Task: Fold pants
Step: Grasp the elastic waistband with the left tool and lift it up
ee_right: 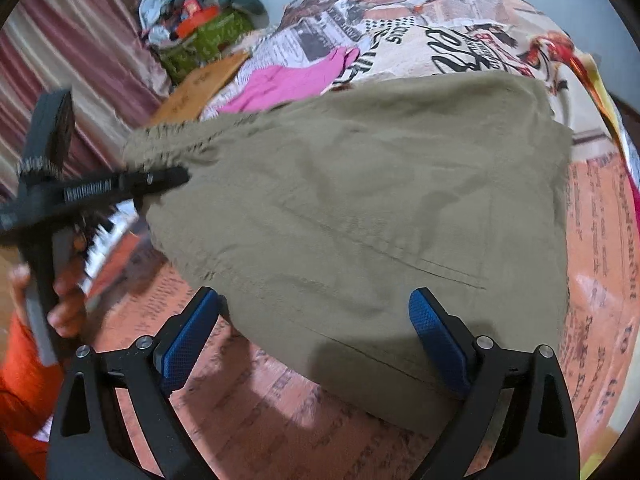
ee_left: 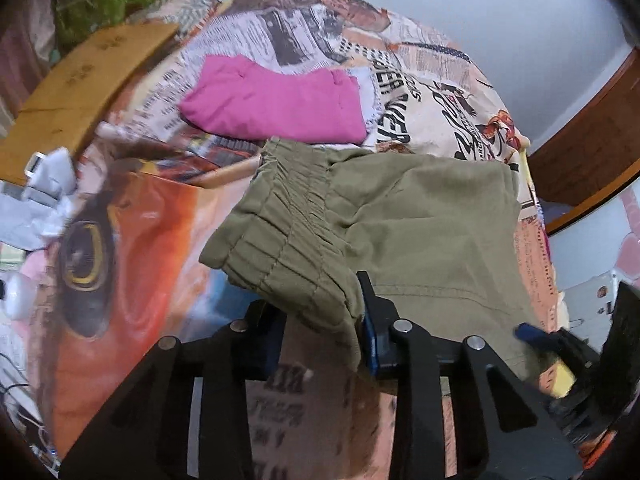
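The left hand-held gripper (ee_left: 320,336) is clamped on the gathered elastic waistband corner of the olive-green cotton pants (ee_left: 400,220), raising that corner off the bed (ee_left: 140,240) with its printed newspaper-pattern cover. The pants lie across the near bed, a folded pink garment (ee_left: 276,100) just beyond. The right hand-held gripper (ee_right: 316,336) stands wide, straddling the near pants edge without gripping.

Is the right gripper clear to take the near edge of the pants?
Probably yes: the right gripper stands open with the near edge of the olive pants between its fingers, and nothing covers it.
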`<action>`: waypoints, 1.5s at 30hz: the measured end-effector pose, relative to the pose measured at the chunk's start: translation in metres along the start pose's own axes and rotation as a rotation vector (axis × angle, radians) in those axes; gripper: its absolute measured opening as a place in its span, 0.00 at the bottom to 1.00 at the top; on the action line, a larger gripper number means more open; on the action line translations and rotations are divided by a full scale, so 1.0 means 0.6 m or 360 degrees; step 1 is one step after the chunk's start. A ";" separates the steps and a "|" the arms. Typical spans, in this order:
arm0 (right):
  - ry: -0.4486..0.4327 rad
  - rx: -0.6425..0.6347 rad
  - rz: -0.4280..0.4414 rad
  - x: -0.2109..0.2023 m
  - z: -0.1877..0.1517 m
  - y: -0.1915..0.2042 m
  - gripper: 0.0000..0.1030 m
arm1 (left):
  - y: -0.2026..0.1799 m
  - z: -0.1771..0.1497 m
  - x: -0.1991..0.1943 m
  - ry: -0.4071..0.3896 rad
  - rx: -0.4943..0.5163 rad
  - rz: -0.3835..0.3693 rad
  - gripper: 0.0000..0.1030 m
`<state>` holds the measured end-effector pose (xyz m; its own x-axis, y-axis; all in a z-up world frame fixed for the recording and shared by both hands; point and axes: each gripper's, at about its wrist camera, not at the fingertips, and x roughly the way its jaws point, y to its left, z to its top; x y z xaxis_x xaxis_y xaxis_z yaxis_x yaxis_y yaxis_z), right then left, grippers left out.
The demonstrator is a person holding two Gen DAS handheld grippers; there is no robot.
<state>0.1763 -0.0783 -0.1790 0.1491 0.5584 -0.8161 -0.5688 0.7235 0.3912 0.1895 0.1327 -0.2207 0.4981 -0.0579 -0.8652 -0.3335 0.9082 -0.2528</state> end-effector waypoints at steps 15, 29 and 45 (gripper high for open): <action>-0.0040 0.0151 -0.0285 -0.038 -0.048 -0.070 0.92 | -0.038 -0.026 -0.124 -0.0413 0.0321 0.0276 0.29; -0.0014 0.0165 -0.0232 -0.018 -0.059 -0.072 0.94 | -0.156 0.005 -0.160 -0.0539 0.0572 0.0130 0.25; -0.0100 0.0249 -0.0178 -0.031 -0.061 -0.082 0.91 | -0.296 -0.012 -0.131 -0.0424 0.0845 -0.0108 0.22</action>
<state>0.1722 -0.1393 -0.1985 0.2571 0.4916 -0.8320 -0.4137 0.8340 0.3650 0.2041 -0.0272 -0.1110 0.7107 -0.0796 -0.6990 0.1176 0.9930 0.0065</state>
